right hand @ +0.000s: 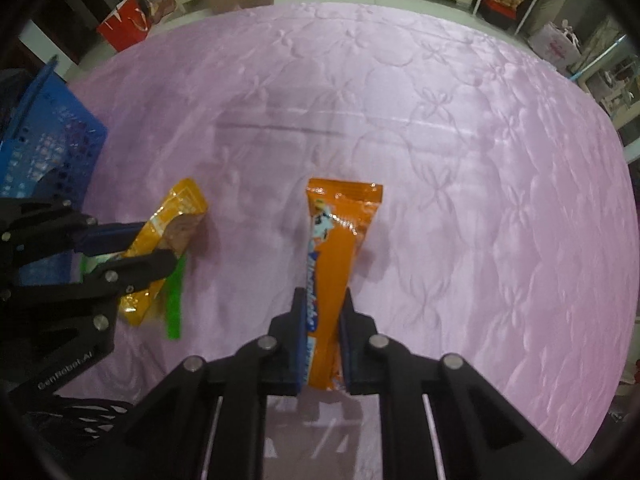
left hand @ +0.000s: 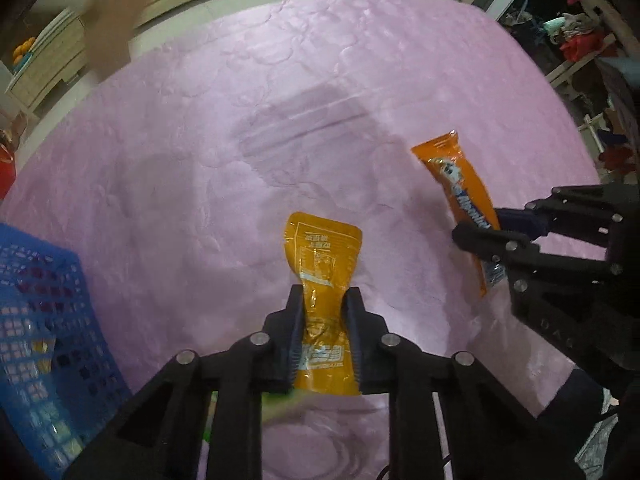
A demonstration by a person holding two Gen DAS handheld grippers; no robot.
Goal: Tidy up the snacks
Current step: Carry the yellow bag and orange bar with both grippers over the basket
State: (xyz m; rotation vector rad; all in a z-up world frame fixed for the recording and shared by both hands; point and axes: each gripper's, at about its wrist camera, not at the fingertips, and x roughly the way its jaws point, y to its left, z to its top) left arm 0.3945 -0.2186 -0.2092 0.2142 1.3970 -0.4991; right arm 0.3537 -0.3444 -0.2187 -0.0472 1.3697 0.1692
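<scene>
Blue perforated basket (left hand: 40, 340) sits at the left edge of the pink quilted cover (left hand: 280, 100), its contents unclear. Left gripper (left hand: 324, 312) is clamped on a yellow snack pouch (left hand: 320, 256); right gripper (right hand: 322, 312) pinches an orange snack bar (right hand: 334, 248). Far cover lies open.

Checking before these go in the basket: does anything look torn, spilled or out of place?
Nothing torn or spilled. The yellow packet is pinched at its middle by the left gripper, so it is crumpled there. A green wrapper lies under it on the pink cover, outside the blue basket.
</scene>
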